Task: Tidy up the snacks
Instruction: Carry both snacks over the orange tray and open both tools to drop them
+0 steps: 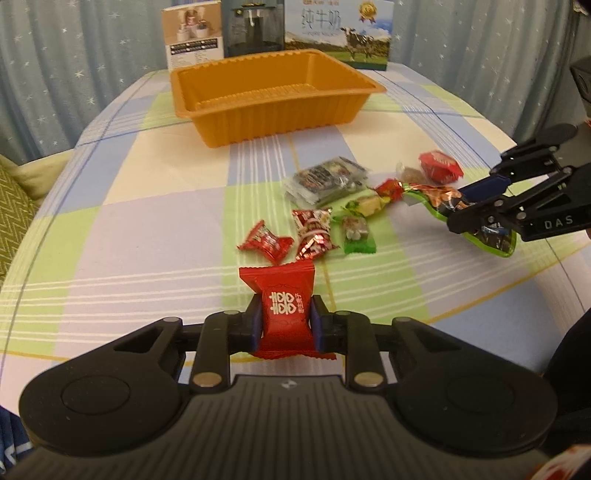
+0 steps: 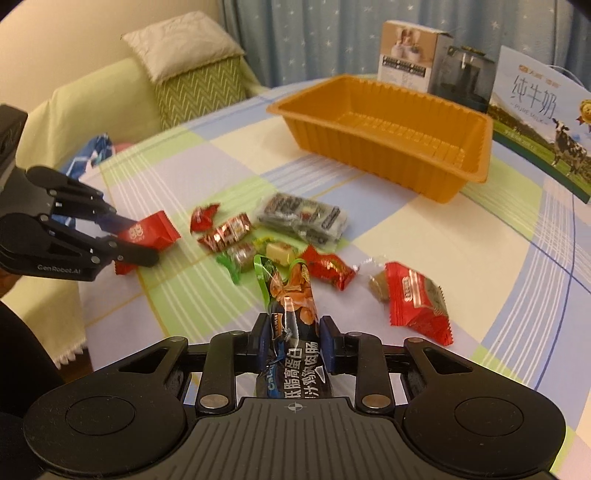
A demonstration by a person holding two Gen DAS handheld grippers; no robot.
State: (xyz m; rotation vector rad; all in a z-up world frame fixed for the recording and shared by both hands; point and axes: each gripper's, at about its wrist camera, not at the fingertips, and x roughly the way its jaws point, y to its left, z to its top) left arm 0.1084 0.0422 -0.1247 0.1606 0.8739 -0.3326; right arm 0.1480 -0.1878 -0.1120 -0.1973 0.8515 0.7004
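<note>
My left gripper (image 1: 285,319) is shut on a red candy packet (image 1: 282,306) with white characters, held just above the checked tablecloth; in the right wrist view the same packet (image 2: 149,234) sits in that gripper (image 2: 138,243) at the left. My right gripper (image 2: 293,330) is shut on a long green-edged sausage snack pack (image 2: 291,306), also visible at the right of the left wrist view (image 1: 461,206). Several wrapped snacks (image 1: 325,214) lie loose in a cluster between the grippers. An orange plastic tray (image 1: 271,99) stands beyond them, with nothing visible inside.
Behind the tray stand a milk carton box (image 1: 340,33), a dark appliance box (image 1: 253,29) and a small white box (image 1: 194,33). A sofa with a cushion (image 2: 184,55) borders the table's left edge. A red packet (image 2: 417,299) lies near my right gripper.
</note>
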